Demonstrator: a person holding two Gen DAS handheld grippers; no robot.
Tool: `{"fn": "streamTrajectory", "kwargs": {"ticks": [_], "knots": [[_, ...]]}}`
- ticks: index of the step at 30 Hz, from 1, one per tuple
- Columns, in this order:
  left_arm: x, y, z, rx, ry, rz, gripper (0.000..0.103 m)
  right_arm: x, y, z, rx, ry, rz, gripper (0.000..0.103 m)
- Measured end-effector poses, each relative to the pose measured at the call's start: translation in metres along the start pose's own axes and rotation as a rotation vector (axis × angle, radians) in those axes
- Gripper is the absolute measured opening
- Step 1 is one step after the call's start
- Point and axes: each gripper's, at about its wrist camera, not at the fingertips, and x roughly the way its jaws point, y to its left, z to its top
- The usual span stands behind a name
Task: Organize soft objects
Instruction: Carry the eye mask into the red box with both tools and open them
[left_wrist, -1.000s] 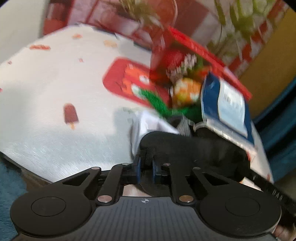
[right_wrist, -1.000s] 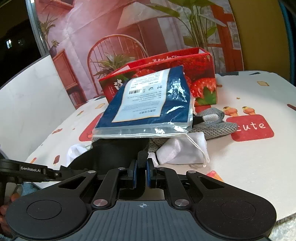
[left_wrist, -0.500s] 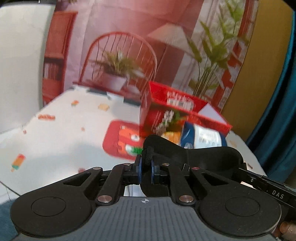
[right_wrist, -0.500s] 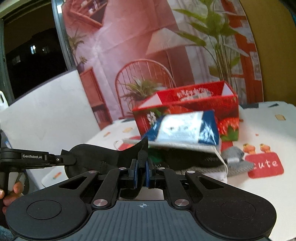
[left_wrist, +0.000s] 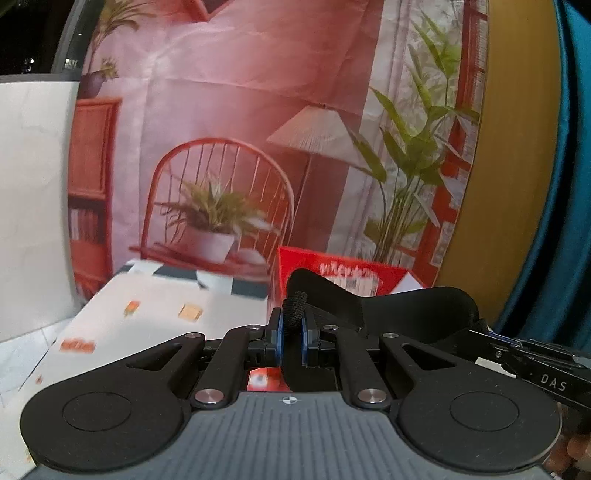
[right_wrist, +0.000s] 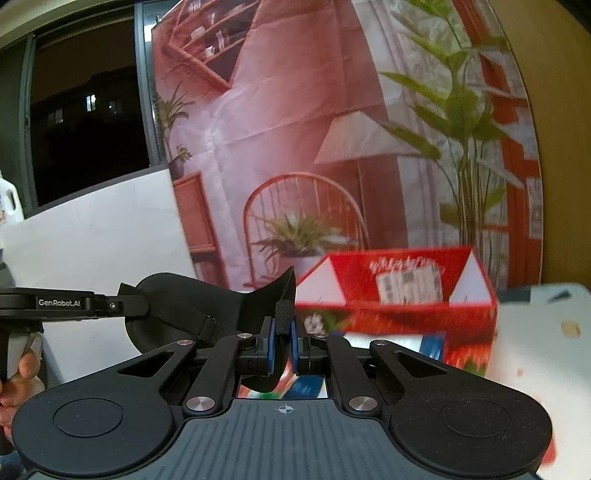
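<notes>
A black eye mask (left_wrist: 406, 314) is stretched between both grippers, held up in the air. My left gripper (left_wrist: 291, 339) is shut on one end of it. My right gripper (right_wrist: 282, 343) is shut on the other end; the black eye mask (right_wrist: 192, 310) spreads left toward the other gripper's body. A red strawberry-print paper bag (right_wrist: 399, 306) stands open on the table behind it, and shows in the left wrist view (left_wrist: 343, 273) too. A blue packet (right_wrist: 430, 347) shows low beside the bag.
The white patterned tablecloth (left_wrist: 155, 314) lies below and to the left. A printed backdrop (left_wrist: 258, 129) of a chair and plants hangs behind the table. A blue curtain (left_wrist: 565, 184) is at the right.
Both grippers have lifted the black eye mask up off the table and tilted upward. The pile of soft items and the blue packet have dropped out of sight below.
</notes>
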Motion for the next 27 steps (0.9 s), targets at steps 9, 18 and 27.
{"fn": "streamTrajectory", "kwargs": {"ticks": [9, 18, 27], "knots": [[0.081, -0.025, 0.043, 0.065, -0.002, -0.018, 0.011, 0.063, -0.051, 0.048, 0.004, 0.015, -0.082, 0.008], [0.186, -0.042, 0.052, 0.099, 0.145, -0.036, 0.011, 0.137, -0.12, 0.061, 0.044, 0.113, -0.172, 0.008], [0.245, -0.032, 0.033, 0.135, 0.36, -0.053, 0.012, 0.189, -0.168, 0.036, 0.157, 0.306, -0.238, 0.009]]}}
